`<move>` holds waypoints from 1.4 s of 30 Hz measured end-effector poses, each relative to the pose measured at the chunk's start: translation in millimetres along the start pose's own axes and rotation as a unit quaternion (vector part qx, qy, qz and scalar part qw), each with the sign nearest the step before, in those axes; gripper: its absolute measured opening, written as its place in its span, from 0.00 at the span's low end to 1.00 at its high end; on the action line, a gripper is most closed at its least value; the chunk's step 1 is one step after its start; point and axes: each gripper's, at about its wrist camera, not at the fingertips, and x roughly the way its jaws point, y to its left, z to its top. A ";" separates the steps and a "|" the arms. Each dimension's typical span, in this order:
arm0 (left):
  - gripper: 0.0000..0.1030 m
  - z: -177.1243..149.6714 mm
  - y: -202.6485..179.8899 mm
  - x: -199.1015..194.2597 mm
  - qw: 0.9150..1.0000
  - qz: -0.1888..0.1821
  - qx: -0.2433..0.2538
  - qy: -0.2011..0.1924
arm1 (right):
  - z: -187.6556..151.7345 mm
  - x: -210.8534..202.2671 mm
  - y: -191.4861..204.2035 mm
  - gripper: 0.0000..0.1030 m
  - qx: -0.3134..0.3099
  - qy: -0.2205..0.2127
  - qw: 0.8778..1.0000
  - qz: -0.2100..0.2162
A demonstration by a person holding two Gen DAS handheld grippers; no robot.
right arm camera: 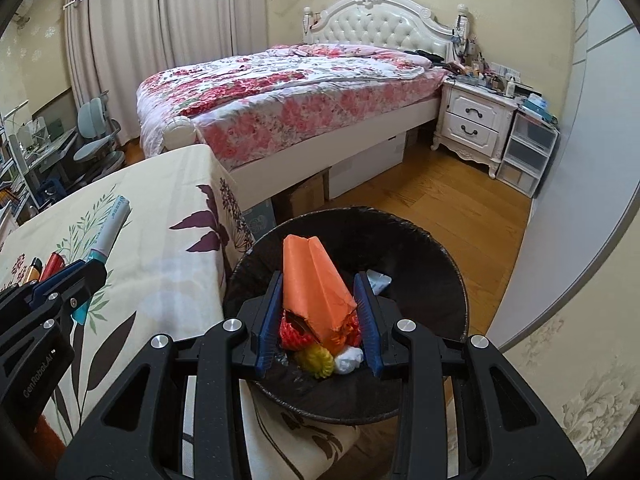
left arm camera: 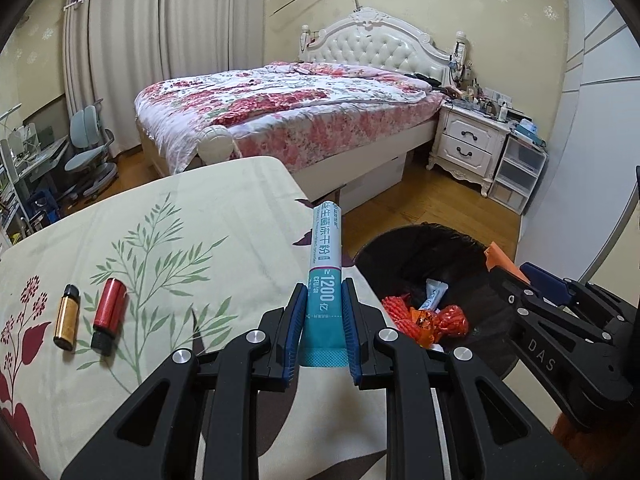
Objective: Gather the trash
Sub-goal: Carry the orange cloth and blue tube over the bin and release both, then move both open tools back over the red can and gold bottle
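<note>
My left gripper [left arm camera: 323, 292] is shut on a teal and white sachet stick [left arm camera: 326, 264], held over the right edge of the floral-clothed table [left arm camera: 168, 240]. My right gripper [right arm camera: 320, 284] is shut on a crumpled orange paper box [right arm camera: 316, 280], hanging over the black-lined trash bin [right arm camera: 440, 264]. The bin [left arm camera: 404, 252] holds red netting [left arm camera: 452, 320], a small sachet and other scraps. From the right wrist view the left gripper [right arm camera: 96, 264] and its stick [right arm camera: 112, 224] show at the left. A gold vial [left arm camera: 67, 316] and a red vial [left arm camera: 110, 312] lie on the table.
A bed with a floral quilt [left arm camera: 280, 108] stands beyond the table. A white nightstand [left arm camera: 468, 140] and clear plastic drawers [left arm camera: 516, 172] are at the right wall. A desk and grey chair [left arm camera: 86, 152] sit at the far left. Wooden floor surrounds the bin.
</note>
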 end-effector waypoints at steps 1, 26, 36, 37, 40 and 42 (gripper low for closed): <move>0.20 2.2 -3.9 3.7 1.000 -0.002 0.002 0.001 | 0.6 0.7 -2.6 0.33 0.002 -0.001 1.000 -0.001; 0.23 19.0 -59.1 74.4 0.998 -0.004 0.053 0.036 | 6.2 49.6 -48.0 0.35 0.044 0.021 0.998 -0.027; 0.68 18.3 -55.7 72.2 0.998 0.005 0.046 0.033 | 4.1 46.3 -53.7 0.56 0.051 0.012 0.998 -0.047; 0.69 18.4 -53.9 69.8 0.999 0.010 0.044 0.029 | 4.2 44.9 -54.2 0.57 0.051 0.010 0.997 -0.049; 0.76 19.3 -48.4 63.5 0.999 0.025 0.039 0.018 | 6.2 42.2 -53.9 0.65 0.050 0.007 0.997 -0.055; 0.78 19.9 -42.0 59.6 0.999 0.031 0.034 0.014 | 7.0 38.8 -52.9 0.69 0.049 0.001 0.997 -0.059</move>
